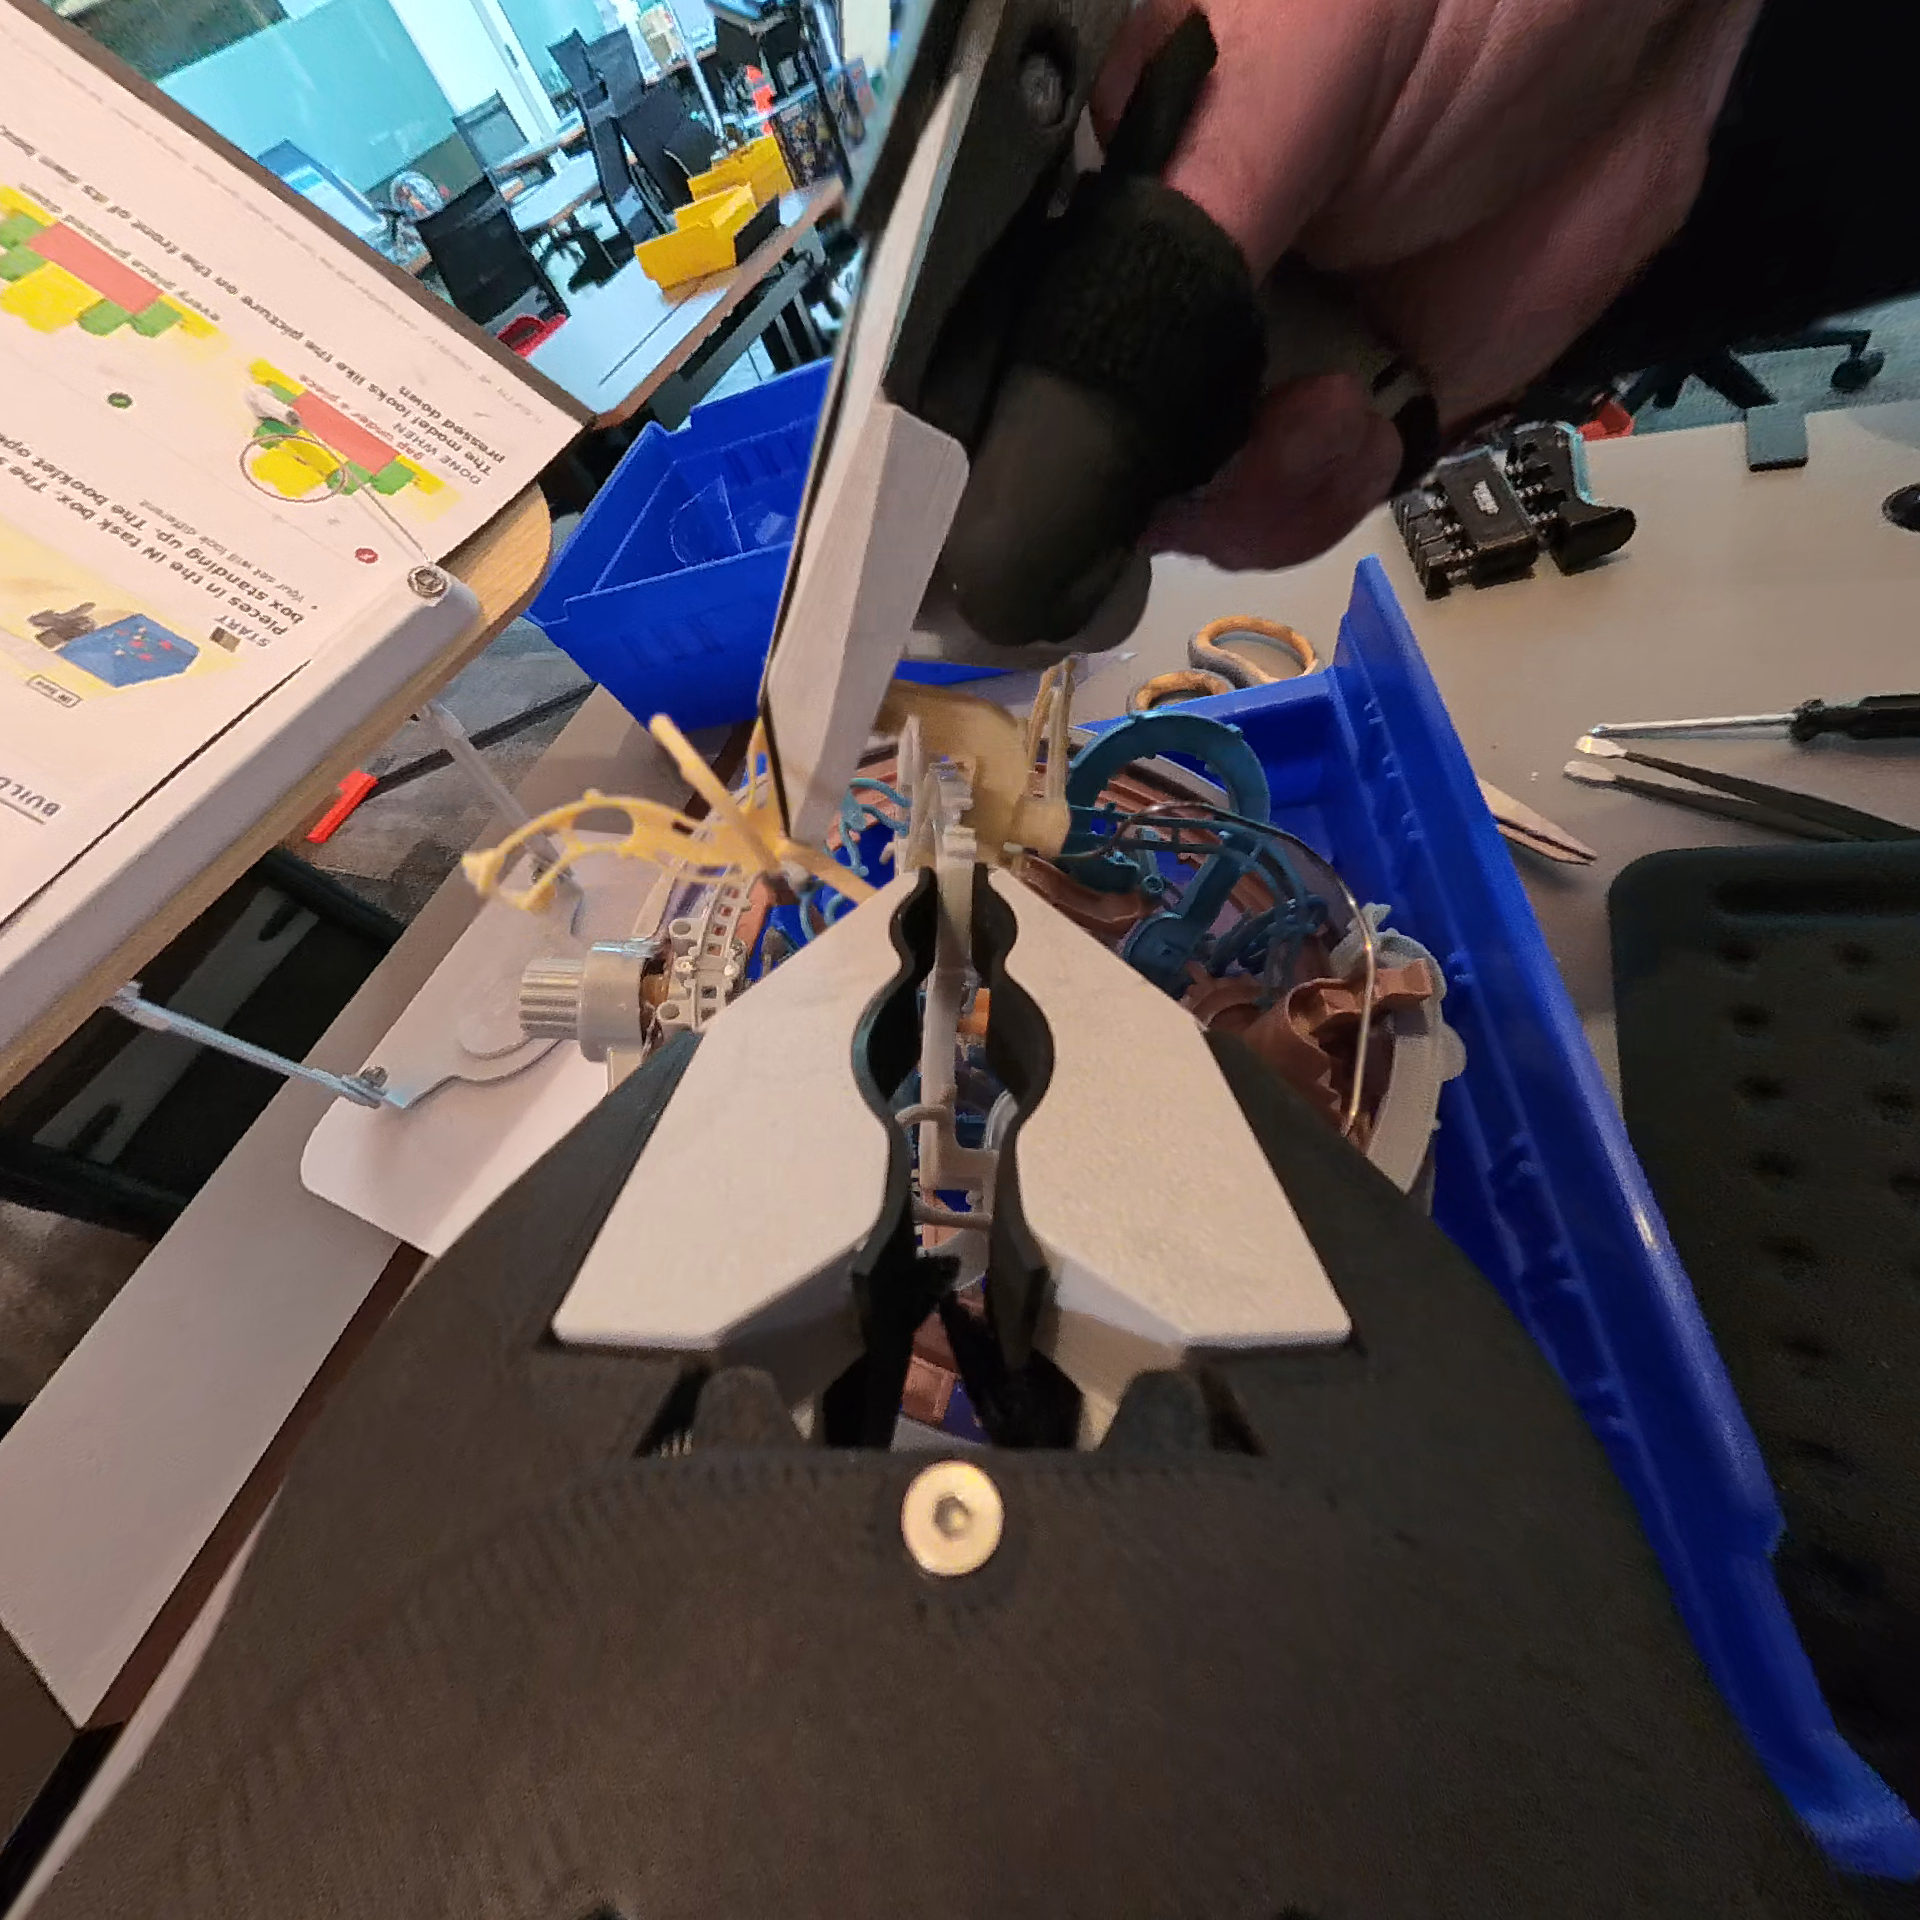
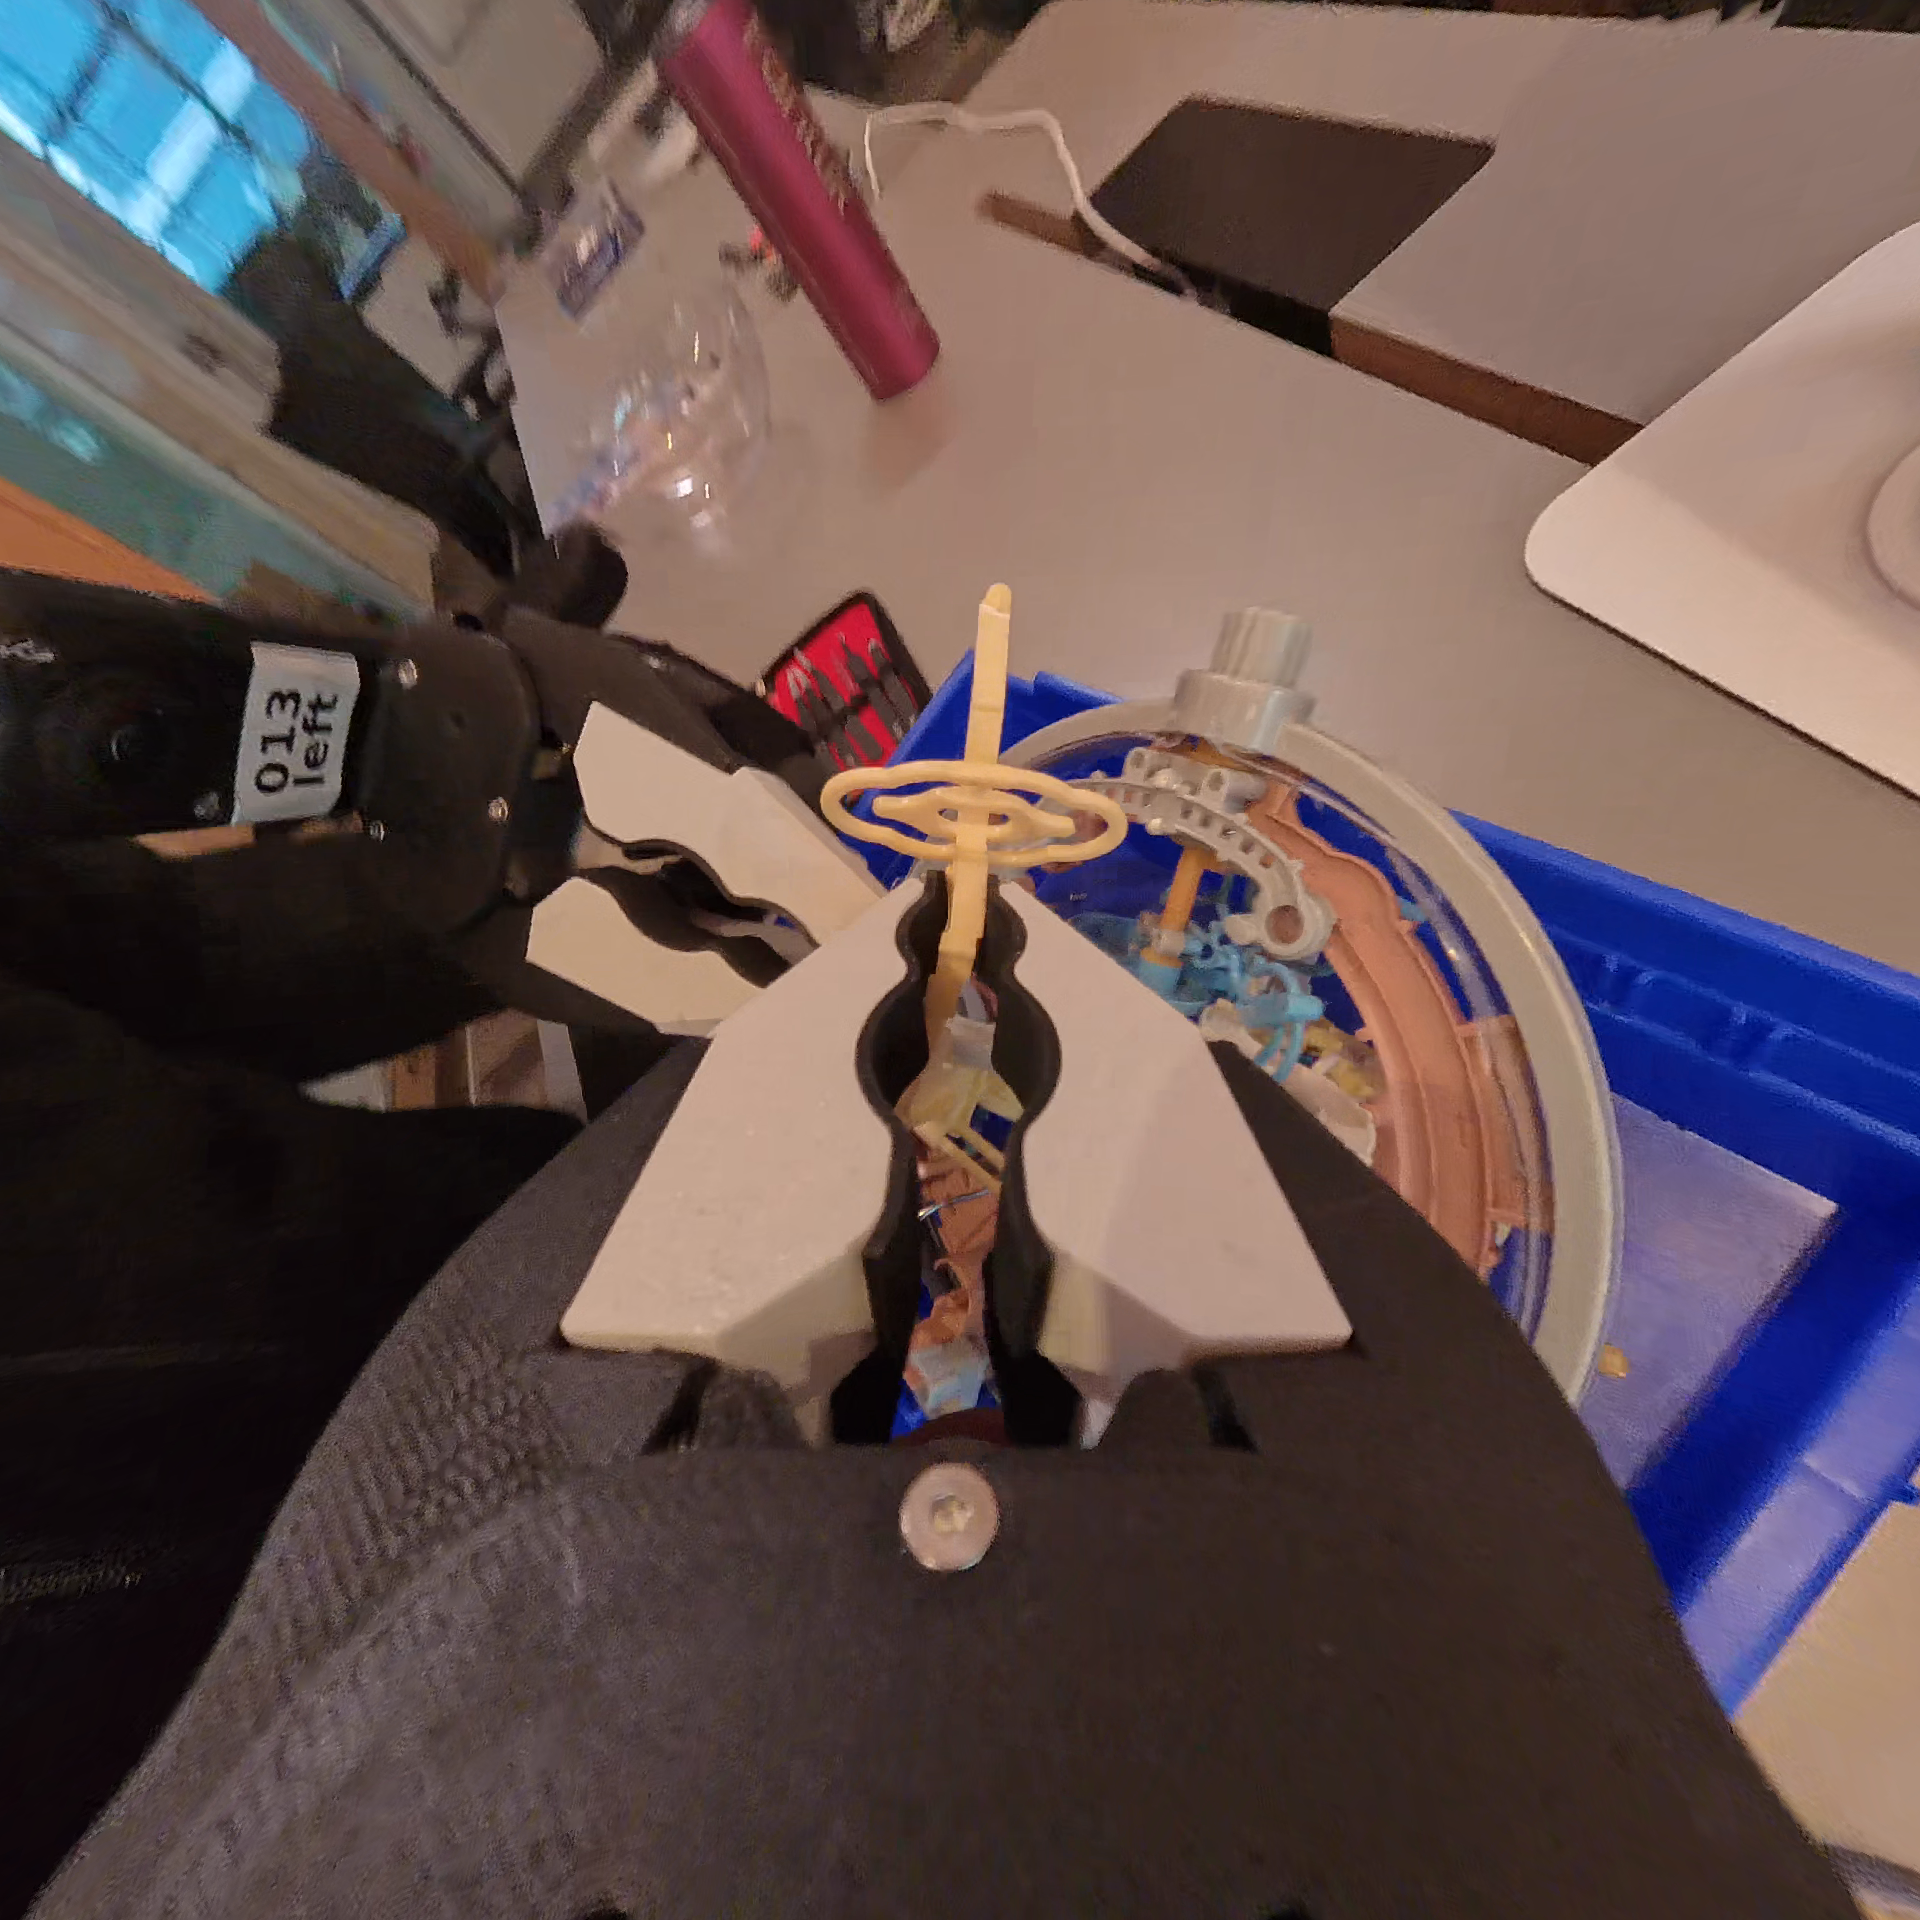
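A half-sphere maze toy with brown, blue and grey tracks and a grey rim sits in a blue bin. My left gripper is shut on a thin grey plastic piece that sticks up from the toy. My right gripper is shut on a cream plastic stem with looped rings, just beside the toy's rim. In the left wrist view the right gripper, held by a hand, comes down from above and meets the cream piece. The left gripper shows at the left of the right wrist view.
An instruction sheet on a tilted stand is at the left. A second blue bin lies behind. Scissors, tweezers, a black part and a black mat lie at the right. A pink tube and clear dome lie farther off. My left and right fingertips are right by each other.
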{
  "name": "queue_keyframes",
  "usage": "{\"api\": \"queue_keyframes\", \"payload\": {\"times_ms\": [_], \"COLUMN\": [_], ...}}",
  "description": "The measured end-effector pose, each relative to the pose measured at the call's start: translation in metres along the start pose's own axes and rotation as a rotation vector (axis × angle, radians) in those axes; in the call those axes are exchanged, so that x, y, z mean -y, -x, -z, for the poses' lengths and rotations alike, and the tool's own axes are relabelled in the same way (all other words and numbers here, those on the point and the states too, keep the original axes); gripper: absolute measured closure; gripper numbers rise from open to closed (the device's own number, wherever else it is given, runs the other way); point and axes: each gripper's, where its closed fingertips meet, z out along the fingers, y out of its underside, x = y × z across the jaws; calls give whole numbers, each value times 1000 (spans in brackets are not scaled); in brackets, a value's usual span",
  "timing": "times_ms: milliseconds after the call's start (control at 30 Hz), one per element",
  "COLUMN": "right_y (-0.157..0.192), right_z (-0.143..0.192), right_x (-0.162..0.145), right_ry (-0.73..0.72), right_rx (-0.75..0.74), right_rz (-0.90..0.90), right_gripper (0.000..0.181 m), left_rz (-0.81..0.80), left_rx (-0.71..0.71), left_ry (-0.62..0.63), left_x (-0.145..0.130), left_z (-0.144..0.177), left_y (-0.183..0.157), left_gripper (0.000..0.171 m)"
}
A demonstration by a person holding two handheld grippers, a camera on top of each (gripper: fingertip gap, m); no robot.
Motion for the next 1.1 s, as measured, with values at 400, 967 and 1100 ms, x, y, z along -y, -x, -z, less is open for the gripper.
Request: {"api": "queue_keyframes", "payload": {"times_ms": [400,967,1100], "right_y": [28,83,87], "right_z": [30,-24,-16], "right_x": [5,-87,-99], "right_ry": [-244,101,91], "right_rx": [133,-115,-159], "right_rz": [52,702,724], "right_gripper": [179,177,176], "left_rz": [173,245,224], "left_rx": [34,38,24], "left_ry": [-69,-17,3], "left_x": [-7,-8,-6], "left_z": [13,-8,-18], "left_y": [35,55,50], "left_gripper": [169,161,161]}}
